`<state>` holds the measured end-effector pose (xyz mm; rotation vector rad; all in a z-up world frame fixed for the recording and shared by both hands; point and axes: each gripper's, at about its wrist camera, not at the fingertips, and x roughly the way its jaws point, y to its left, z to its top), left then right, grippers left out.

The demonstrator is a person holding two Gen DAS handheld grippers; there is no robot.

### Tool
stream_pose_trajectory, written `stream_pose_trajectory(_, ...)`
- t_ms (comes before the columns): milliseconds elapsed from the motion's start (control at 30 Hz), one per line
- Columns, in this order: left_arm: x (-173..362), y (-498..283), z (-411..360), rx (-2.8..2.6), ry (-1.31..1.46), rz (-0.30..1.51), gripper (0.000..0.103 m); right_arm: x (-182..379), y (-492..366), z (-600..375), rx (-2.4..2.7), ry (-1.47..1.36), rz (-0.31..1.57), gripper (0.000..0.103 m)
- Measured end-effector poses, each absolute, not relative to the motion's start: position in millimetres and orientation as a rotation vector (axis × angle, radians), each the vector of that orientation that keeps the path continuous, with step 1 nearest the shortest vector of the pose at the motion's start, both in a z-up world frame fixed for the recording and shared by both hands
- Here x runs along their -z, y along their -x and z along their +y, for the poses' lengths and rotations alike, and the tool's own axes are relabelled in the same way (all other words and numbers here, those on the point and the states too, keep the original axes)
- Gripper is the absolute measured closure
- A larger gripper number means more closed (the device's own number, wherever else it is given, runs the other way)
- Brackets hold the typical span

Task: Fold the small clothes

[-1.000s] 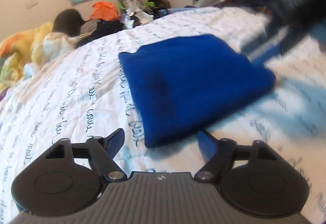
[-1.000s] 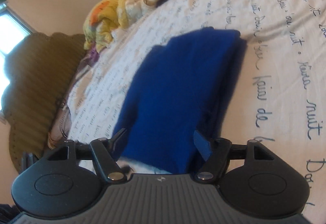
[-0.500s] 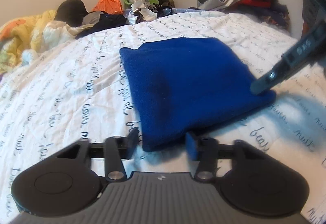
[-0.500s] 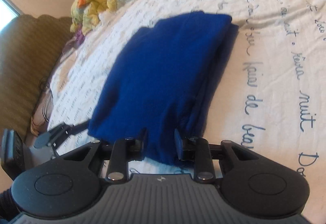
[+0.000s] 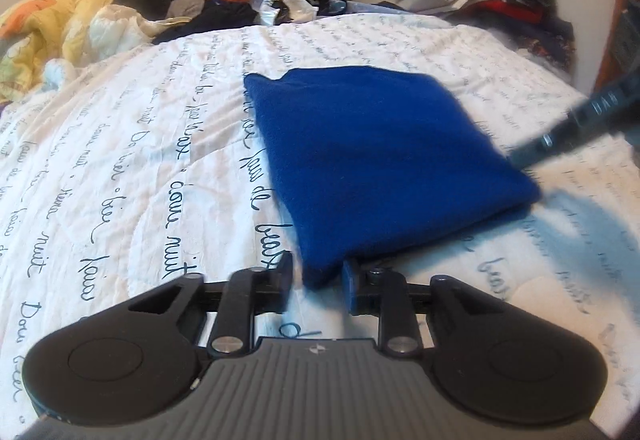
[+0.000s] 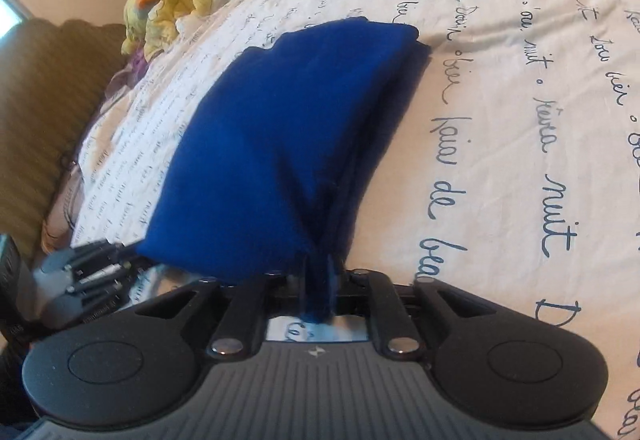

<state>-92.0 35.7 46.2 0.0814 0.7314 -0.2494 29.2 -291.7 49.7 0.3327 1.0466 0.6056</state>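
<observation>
Here, flat on white quilted bedspread with dark script (image 5: 152, 144): folded royal-blue fleece garment (image 5: 372, 156). Right gripper (image 6: 316, 280) just narrowed, pinching one near corner; left gripper (image 5: 316, 280) just narrowed around other corner, contact unclear

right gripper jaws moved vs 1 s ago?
Yes. The right gripper jaws have just been closing, now pinching the blue cloth corner they earlier straddled.
</observation>
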Motion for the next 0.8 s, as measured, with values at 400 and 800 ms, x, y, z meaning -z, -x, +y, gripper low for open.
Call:
stream_pose_trajectory(400, -28.6, 28.7, -7.6, 0.339, -0.031, 0.722, 0.044, -35.1, -161.1, -223.0, -0.5, -0.083, 0.885, 0.033)
stream_pose_trajectory(800, -23.0, 39.5, -13.7, 0.332, -0.068, 0.684, 0.035, -38.9, -172.8, -139.7, -0.589, 0.041, 0.919, 0.031)
